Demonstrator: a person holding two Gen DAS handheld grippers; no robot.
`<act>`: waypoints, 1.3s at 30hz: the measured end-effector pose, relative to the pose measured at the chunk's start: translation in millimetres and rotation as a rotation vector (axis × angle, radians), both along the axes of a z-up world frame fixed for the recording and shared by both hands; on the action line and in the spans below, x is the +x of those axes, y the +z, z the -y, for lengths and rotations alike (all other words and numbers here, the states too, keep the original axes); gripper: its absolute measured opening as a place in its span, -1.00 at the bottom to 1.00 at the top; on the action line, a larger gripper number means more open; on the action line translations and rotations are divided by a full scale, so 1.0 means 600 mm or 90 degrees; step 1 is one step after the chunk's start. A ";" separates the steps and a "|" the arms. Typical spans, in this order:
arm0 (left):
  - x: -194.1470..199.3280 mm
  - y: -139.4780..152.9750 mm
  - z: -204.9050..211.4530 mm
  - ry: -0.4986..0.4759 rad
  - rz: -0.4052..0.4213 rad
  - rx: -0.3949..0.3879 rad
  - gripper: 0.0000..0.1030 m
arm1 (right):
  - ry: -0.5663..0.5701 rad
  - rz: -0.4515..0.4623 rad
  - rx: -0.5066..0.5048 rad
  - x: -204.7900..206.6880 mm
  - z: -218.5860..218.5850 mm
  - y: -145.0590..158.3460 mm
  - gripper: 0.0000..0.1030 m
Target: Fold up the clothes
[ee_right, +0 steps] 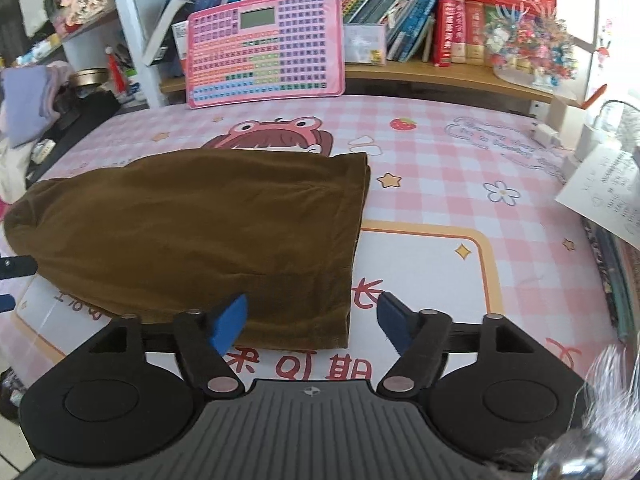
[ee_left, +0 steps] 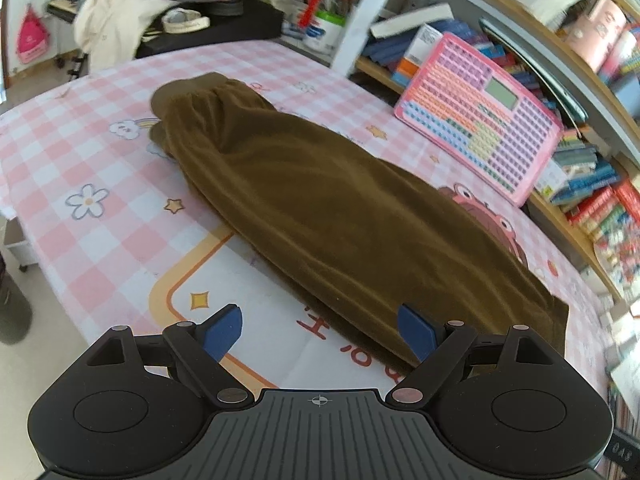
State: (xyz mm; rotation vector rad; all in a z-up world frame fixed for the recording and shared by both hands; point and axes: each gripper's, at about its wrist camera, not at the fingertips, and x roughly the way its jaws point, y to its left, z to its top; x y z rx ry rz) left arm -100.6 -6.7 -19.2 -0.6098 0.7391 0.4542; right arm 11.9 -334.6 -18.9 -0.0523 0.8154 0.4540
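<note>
A brown velvety garment (ee_left: 320, 208) lies folded lengthwise on the pink checked table cover (ee_left: 60, 152), its gathered waistband at the far end in the left wrist view. My left gripper (ee_left: 320, 330) hovers open above the garment's near long edge, with nothing between its blue pads. In the right wrist view the same garment (ee_right: 192, 236) stretches leftward, its hem end near me. My right gripper (ee_right: 310, 320) is open just above the hem's near corner, holding nothing. The left gripper's tip (ee_right: 16, 268) shows at the left edge there.
A pink keyboard toy (ee_right: 266, 46) leans against the bookshelf (ee_right: 440, 72) behind the table. Piled clothes (ee_left: 120, 12) and a black case sit past the far end. Papers (ee_right: 604, 192) and chargers crowd the right edge in the right wrist view.
</note>
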 end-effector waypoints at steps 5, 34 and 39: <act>0.004 -0.007 -0.034 -0.067 -0.001 -0.013 0.70 | -0.051 0.003 -0.009 -0.026 -0.035 0.003 0.46; -0.016 -0.049 -0.306 -0.029 0.078 -0.278 0.48 | -0.110 0.033 -0.076 -0.094 -0.325 0.008 0.74; -0.015 -0.069 -0.342 0.041 0.099 -0.340 0.40 | -0.075 0.059 -0.095 -0.058 -0.387 0.007 0.74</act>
